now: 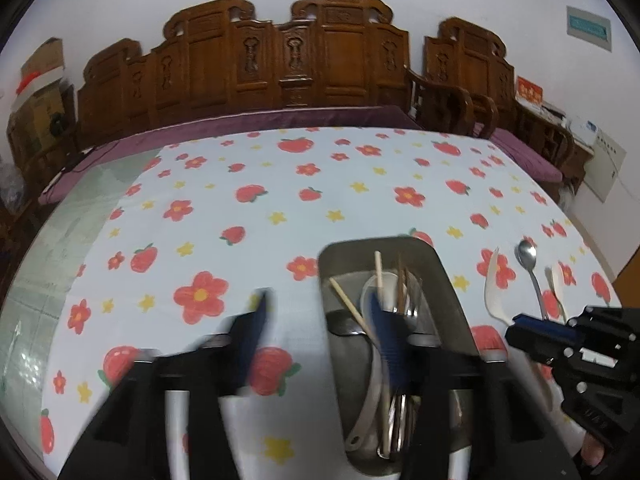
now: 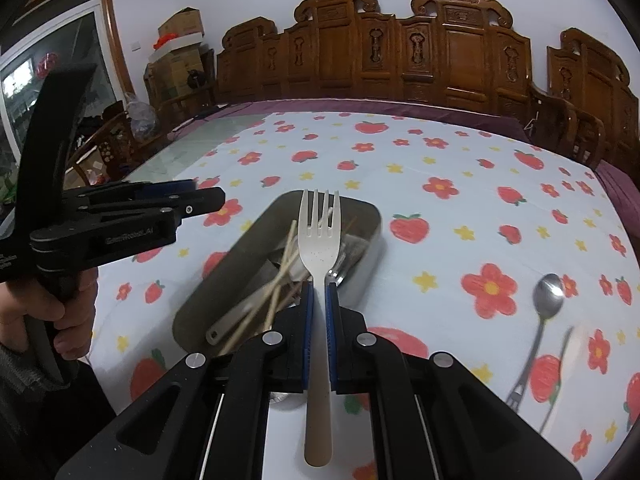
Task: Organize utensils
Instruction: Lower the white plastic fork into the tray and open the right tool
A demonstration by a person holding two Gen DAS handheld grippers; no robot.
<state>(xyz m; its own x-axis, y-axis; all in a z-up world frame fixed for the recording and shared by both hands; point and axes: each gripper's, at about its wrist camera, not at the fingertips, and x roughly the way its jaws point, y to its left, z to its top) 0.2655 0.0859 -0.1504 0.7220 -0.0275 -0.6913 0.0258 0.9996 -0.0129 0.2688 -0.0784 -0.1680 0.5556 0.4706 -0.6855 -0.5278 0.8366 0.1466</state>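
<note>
White fork [image 2: 318,240] — right gripper [image 2: 319,300] clamped

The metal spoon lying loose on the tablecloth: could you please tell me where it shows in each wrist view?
Left wrist view: the metal spoon lies far right, bowl pointing away, beyond the right gripper.
Right wrist view: it lies at lower right, right of the cream fork.
Shared landmark: the metal tray of utensils lies left of the spoon in both.
</note>
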